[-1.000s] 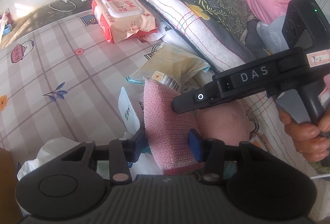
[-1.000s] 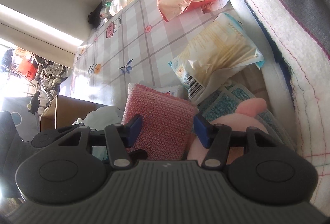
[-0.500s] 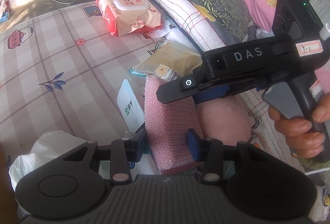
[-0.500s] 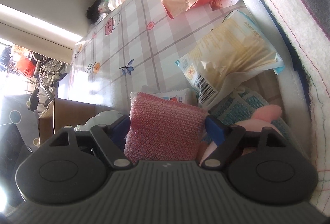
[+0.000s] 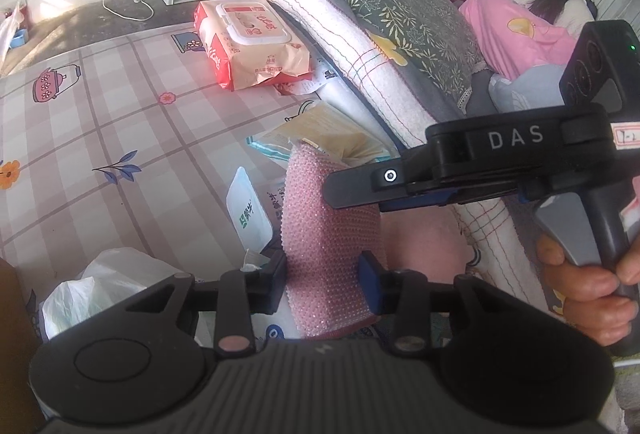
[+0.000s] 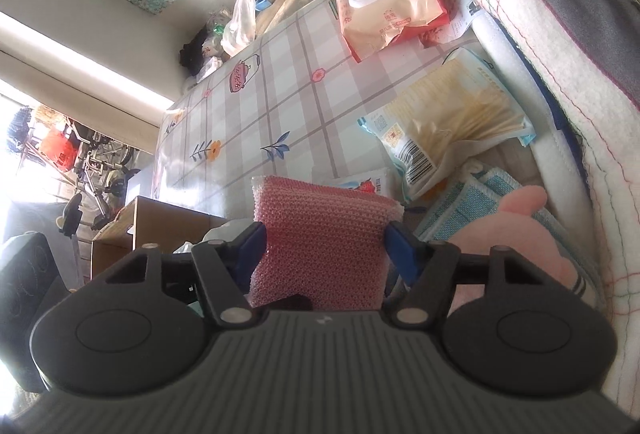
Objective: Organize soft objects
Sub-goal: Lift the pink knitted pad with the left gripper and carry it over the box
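Observation:
A pink knitted sponge (image 5: 320, 218) stands on edge on the checked bed sheet (image 5: 120, 122). My left gripper (image 5: 324, 274) has its blue pads pressed on the sponge's two faces, its jaws still closing. From the right, my right gripper (image 5: 340, 190) reaches over the sponge's top. In the right wrist view the right gripper (image 6: 324, 246) spans the sponge (image 6: 320, 218) by its width, jaws closing and pads touching both edges. A pink plush toy (image 5: 420, 242) lies just right of the sponge on a blue towel (image 6: 472, 206).
A wet-wipes pack (image 5: 252, 42) lies farther up the sheet, a bag of cotton swabs (image 6: 452, 130) nearer. A rolled quilt (image 5: 360, 66) borders the right side; a person in pink (image 5: 516, 34) lies beyond it. A white plastic bag (image 5: 104, 282) and cardboard box (image 6: 152, 226) sit left.
The right gripper's jaws spread wide around the sponge half a second ago and have since narrowed onto its edges. Both grippers and the sponge have risen slightly.

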A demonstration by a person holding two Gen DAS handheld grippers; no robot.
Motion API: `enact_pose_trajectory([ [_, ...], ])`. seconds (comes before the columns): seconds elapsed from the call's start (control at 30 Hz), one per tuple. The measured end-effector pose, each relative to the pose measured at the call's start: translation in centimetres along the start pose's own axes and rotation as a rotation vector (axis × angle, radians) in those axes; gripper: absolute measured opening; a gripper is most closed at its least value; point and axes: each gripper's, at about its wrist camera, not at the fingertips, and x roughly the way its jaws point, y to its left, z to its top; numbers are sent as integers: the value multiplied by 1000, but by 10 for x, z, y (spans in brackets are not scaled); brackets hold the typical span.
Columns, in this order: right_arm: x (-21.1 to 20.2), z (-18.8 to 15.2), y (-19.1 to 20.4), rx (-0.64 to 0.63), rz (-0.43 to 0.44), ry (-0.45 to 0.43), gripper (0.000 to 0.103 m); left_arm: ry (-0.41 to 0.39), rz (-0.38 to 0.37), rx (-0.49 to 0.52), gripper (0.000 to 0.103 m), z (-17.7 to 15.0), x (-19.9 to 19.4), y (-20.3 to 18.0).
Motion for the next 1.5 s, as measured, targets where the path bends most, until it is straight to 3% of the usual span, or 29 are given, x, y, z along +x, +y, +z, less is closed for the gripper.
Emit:
enact_pose_trajectory([
  [0.33, -47, -28, 41, -40, 45, -76, 57, -110, -7, -21, 38, -23, -64, -8],
  [0.43, -60, -36, 65, -73, 72, -97, 57, -154, -1, -33, 38, -30, -91, -6],
  [0.47, -63, -39, 76, -88, 97, -95, 51, -174, -5, -38, 31, -33, -100, -4],
  [0.53, -64, -46, 98, -95, 165, -59, 49, -199, -13, -53, 31, -37, -120, 0],
  [0.67, -62, -63, 155, -209, 165, -86, 49, -249, 33, -77, 31, -53, -153, 10],
  [0.8, -62, -71, 187, -257, 194, -106, 49, -239, 64, -123, 31, -70, -168, 31],
  [0.9, -60, -73, 185, -243, 184, -121, 49, -228, 79, -161, 31, -84, -174, 48],
  [1.23, -25, -90, 139, -98, 195, -7, 50, -194, 53, -238, 31, -107, -168, 77],
  [1.4, -22, -93, 148, -107, 243, -2, 50, -278, 69, -302, 30, -116, -199, 95],
  [1.5, -19, -93, 157, -126, 267, -3, 50, -335, 116, -373, 30, -122, -221, 117],
])
